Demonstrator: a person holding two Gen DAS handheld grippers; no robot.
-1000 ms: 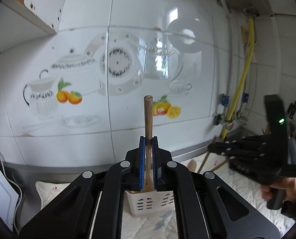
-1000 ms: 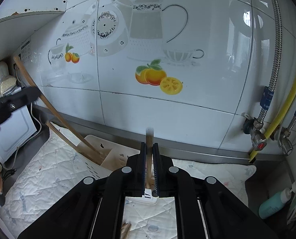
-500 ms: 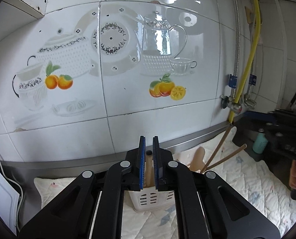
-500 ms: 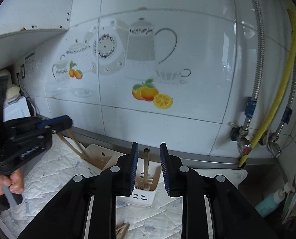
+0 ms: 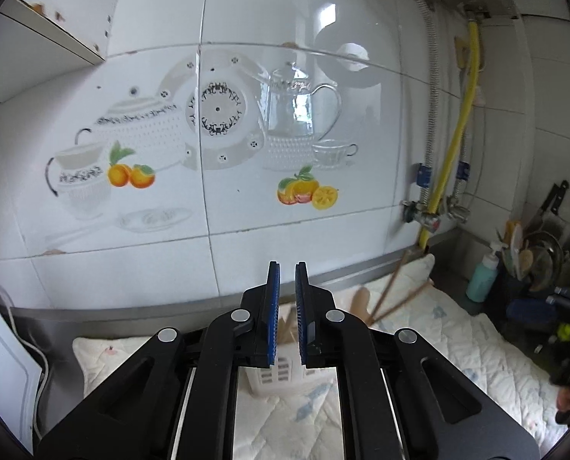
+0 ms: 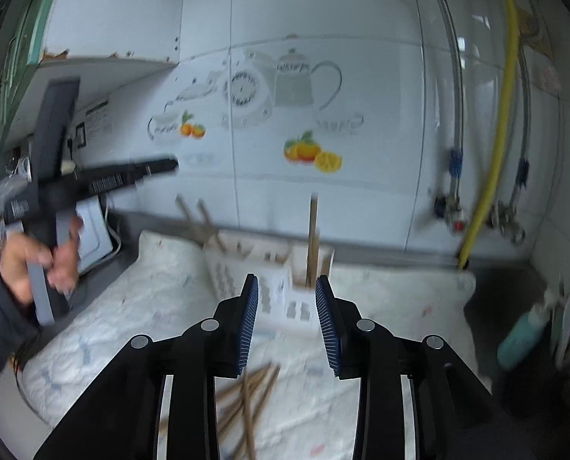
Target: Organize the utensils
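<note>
Right claw (image 6: 287, 322) released: jaws have just been opening, nothing between the pads, only the holder seen past the gap. Left claw (image 5: 287, 314) nearly closed, a narrow slit between the blue pads, empty; the wood seen in the slit sits in the holder behind, not in the grip. White slotted utensil holder (image 6: 269, 268) on the quilted mat (image 6: 170, 306) covering the worktop, against the tiled wall. One wooden stick (image 6: 312, 241) stands near upright in its right compartment; two more handles (image 6: 204, 218) lean out to the left from the other end. Loose sticks (image 6: 246, 395) remain on the mat, directly below and just in front of the right claw, under its jaws in the right wrist view. They lie as a rough bundle, long axes running roughly away from the claw toward the holder, fanned a little; blur hides the count. Judgement: the right claw is plainly the nearer one to that bundle. The left claw is aimed at the holder and sits further off to the left, held in the person's hand (image 6: 35, 264). Next pick would need the right claw to dip and pinch across one stick, so the jaws already stand roughly square to the long axes.
</note>
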